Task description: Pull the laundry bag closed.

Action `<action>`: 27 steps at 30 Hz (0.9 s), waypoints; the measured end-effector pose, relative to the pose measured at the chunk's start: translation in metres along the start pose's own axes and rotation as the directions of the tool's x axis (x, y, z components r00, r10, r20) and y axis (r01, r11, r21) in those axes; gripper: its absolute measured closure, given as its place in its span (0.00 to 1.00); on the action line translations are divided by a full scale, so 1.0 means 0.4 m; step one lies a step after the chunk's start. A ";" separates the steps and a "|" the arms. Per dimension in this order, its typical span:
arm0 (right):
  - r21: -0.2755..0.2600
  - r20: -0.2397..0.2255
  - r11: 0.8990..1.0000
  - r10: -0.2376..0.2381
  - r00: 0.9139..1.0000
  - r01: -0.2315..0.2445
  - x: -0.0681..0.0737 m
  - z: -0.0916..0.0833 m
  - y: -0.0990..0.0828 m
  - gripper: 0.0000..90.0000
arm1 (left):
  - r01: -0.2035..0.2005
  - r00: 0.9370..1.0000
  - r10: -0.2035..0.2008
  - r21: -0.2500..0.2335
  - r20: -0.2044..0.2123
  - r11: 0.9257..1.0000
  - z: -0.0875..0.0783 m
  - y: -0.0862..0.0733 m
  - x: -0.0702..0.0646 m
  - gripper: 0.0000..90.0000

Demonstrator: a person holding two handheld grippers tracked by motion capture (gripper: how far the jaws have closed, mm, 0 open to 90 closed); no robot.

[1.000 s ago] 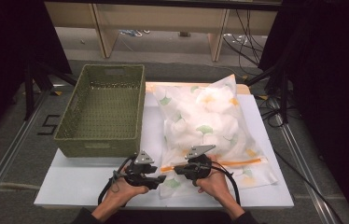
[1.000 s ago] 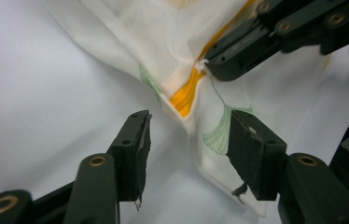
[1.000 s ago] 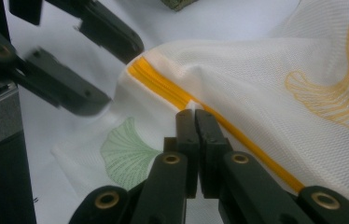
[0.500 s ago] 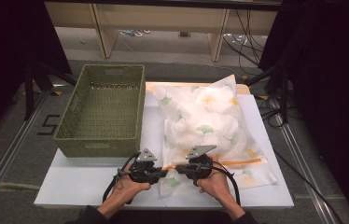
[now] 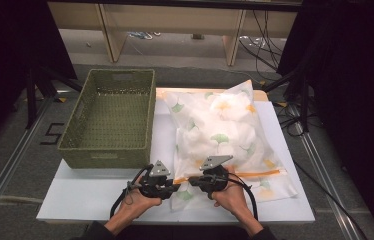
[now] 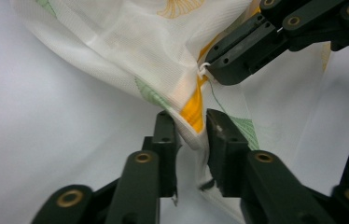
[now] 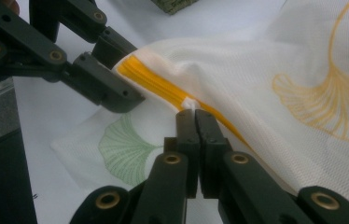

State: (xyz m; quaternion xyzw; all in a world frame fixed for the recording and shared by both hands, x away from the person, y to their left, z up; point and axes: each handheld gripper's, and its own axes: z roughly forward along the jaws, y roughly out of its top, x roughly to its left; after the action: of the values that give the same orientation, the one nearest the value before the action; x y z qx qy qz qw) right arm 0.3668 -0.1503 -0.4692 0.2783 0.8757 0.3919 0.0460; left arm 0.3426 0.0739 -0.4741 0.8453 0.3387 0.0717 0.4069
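Here 2 handheld grippers work the near end of a white mesh laundry bag printed with green and yellow ginkgo leaves (image 5: pixel 225 135), stuffed with white laundry, lying on the white table board (image 5: pixel 85 200) just right of the empty green woven basket (image 5: pixel 112 117). The orange zipper strip (image 5: pixel 255 174) runs across the bag's near end. The right gripper (image 7: pixel 195 112) has its jaws closed tight on the small white zipper pull (image 7: pixel 190 102). The left gripper (image 6: pixel 190 126) has jaws set narrow around the bunched mesh and orange tape at the zipper's end; they have just been opening a little after closing, fabric between them, pads touching the cloth loosely by the look of it.

Step, as I judge it: setting up to run the zipper, left anchoring the bag end, right on the pull. Next move likely needs the left to pinch firmly again, then the right drags the pull along the strip while the left holds against it.
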 end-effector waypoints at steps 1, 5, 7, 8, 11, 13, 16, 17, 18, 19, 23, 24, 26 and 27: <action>0.005 -0.005 1.000 0.005 1.000 -0.005 0.002 0.000 0.002 1.00 | 0.029 0.999 -0.029 -0.006 0.015 1.000 0.000 -0.002 -0.002 0.77; 0.015 -0.013 1.000 0.018 1.000 -0.017 0.008 0.002 0.003 1.00 | 0.061 0.998 -0.061 0.000 0.032 0.998 -0.006 -0.005 0.004 0.66; 0.014 -0.011 1.000 0.010 1.000 -0.010 0.008 0.003 0.003 1.00 | 0.067 0.997 -0.067 0.009 0.035 0.998 -0.004 -0.009 0.010 0.63; 0.015 -0.012 1.000 0.012 1.000 -0.012 0.008 0.002 0.003 1.00 | 0.071 0.997 -0.072 0.019 0.035 0.997 -0.003 -0.011 0.011 0.60; 0.010 -0.003 1.000 -0.012 1.000 0.012 0.006 0.004 0.006 1.00 | 0.101 0.995 -0.101 0.026 0.012 0.995 -0.006 -0.015 0.009 0.51; 0.011 -0.004 1.000 -0.021 1.000 0.021 0.005 0.006 0.007 1.00 | 0.097 0.995 -0.097 0.022 -0.006 0.995 -0.016 -0.014 0.004 0.48; 0.020 -0.009 1.000 -0.014 1.000 0.014 0.007 0.007 0.007 1.00 | 0.083 0.996 -0.083 0.015 -0.037 0.996 -0.032 -0.014 -0.007 0.47; 0.022 -0.011 1.000 -0.009 1.000 0.010 0.006 0.006 0.008 1.00 | 0.071 0.996 -0.070 0.015 -0.046 0.997 -0.039 -0.013 -0.013 0.47; 0.019 -0.011 1.000 -0.011 1.000 0.011 0.004 0.008 0.009 1.00 | 0.074 0.996 -0.074 0.009 -0.048 0.997 -0.043 -0.013 -0.020 0.47; 0.023 -0.012 1.000 -0.004 1.000 0.004 0.004 0.008 0.009 1.00 | 0.071 0.996 -0.070 0.010 -0.051 0.997 -0.047 -0.013 -0.025 0.47; 0.031 -0.020 0.999 -0.008 1.000 0.009 -0.003 0.007 0.019 1.00 | 0.051 0.998 -0.051 -0.010 -0.021 0.999 -0.055 -0.014 -0.059 0.52; 0.031 -0.020 0.999 -0.008 1.000 0.009 -0.003 0.007 0.019 1.00 | 0.047 0.999 -0.047 -0.008 -0.012 0.999 -0.053 -0.014 -0.064 0.52; 0.029 -0.027 0.999 -0.012 1.000 0.013 -0.008 0.006 0.024 1.00 | 0.041 0.999 -0.042 0.011 0.010 0.999 -0.037 -0.016 -0.078 0.52; 0.030 -0.028 0.999 -0.010 1.000 0.011 -0.008 0.004 0.027 1.00 | 0.050 0.998 -0.050 0.014 0.032 0.999 -0.027 -0.016 -0.084 0.52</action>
State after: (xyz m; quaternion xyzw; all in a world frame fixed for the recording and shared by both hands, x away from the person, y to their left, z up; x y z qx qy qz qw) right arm 0.3749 -0.1452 -0.4632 0.2688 0.8835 0.3823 0.0317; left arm 0.3092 0.0624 -0.4665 0.8402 0.3536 0.0457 0.4085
